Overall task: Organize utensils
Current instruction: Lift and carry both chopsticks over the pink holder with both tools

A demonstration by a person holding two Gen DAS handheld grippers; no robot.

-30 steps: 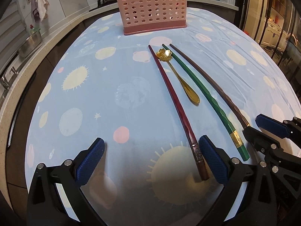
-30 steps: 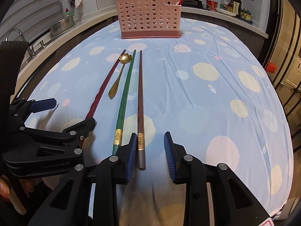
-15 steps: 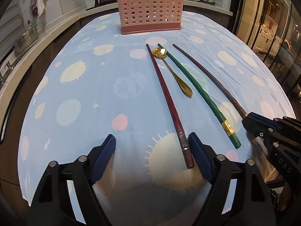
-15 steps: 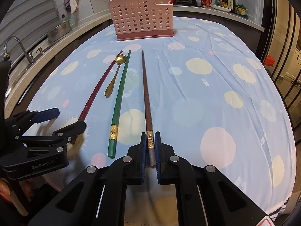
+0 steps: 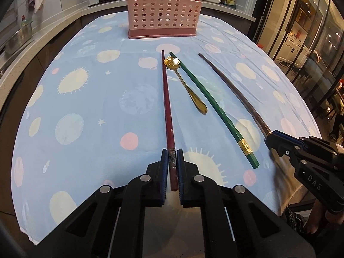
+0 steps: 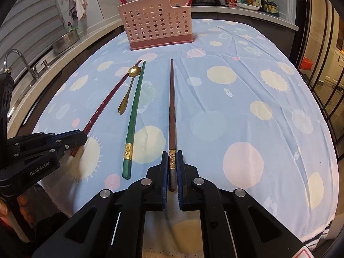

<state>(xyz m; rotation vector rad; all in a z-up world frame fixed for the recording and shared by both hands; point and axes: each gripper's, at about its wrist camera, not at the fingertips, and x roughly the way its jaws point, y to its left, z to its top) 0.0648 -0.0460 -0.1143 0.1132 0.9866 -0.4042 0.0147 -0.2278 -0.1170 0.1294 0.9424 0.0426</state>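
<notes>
The left gripper [image 5: 172, 161] is clamping the red chopstick [image 5: 166, 99]; the right gripper [image 6: 172, 163] is clamping the brown chopstick [image 6: 172, 107].

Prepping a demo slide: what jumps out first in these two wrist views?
Each gripper is shut on the near end of one chopstick: the left gripper on the red chopstick, the right gripper on the brown chopstick. Between them on the blue spotted tablecloth lie the green chopstick and a gold spoon. The pink perforated holder stands at the far end.
</notes>
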